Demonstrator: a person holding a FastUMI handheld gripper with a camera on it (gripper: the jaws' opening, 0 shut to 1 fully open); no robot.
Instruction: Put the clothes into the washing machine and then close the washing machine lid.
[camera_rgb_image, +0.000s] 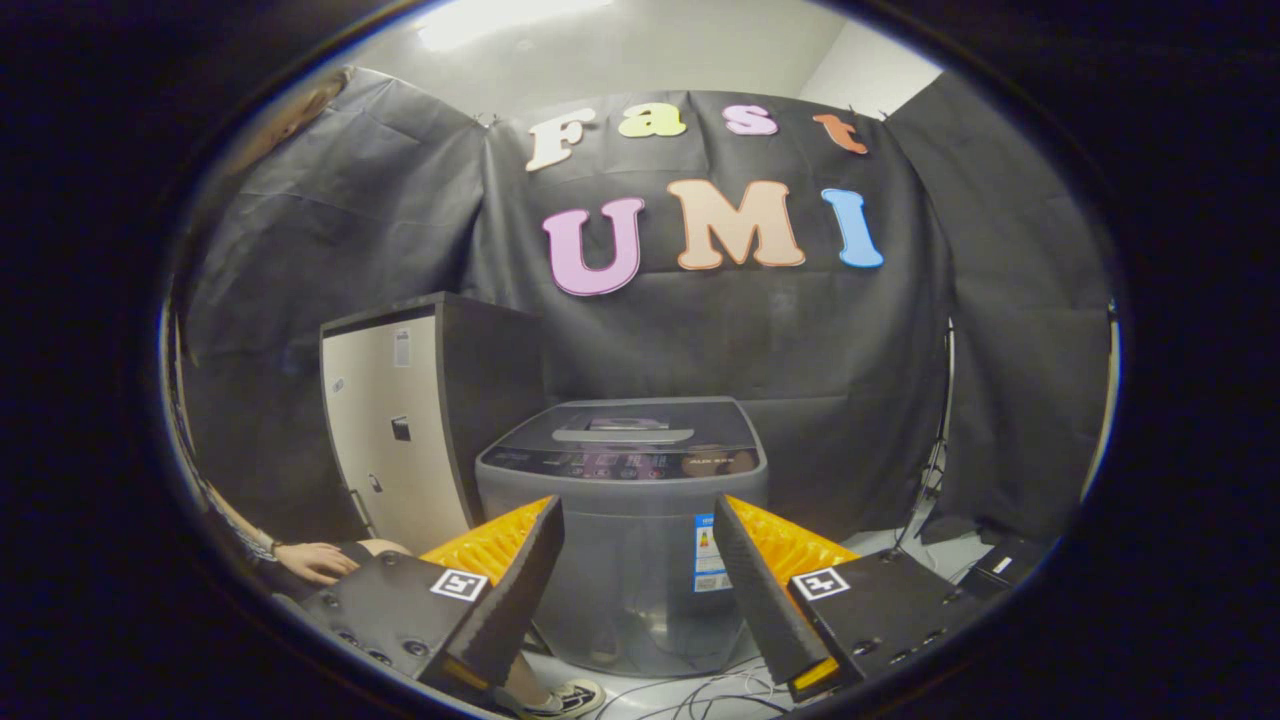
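A grey top-loading washing machine (622, 520) stands on the floor straight ahead, beyond my fingers. Its dark lid (622, 425) lies flat and shut, with a handle bar across it and a control panel along the front. My gripper (638, 520) hovers in front of the machine at about the height of its upper body. It is open, with a wide gap between the fingers and nothing held in it. No clothes can be made out in this view.
A tall cabinet (395, 430) with a pale front and dark sides stands left of the machine. A seated person's hand (318, 562) and shoe (565, 697) are at lower left. Cables (690, 695) run across the floor under the machine. A dark box (1005, 565) lies at lower right.
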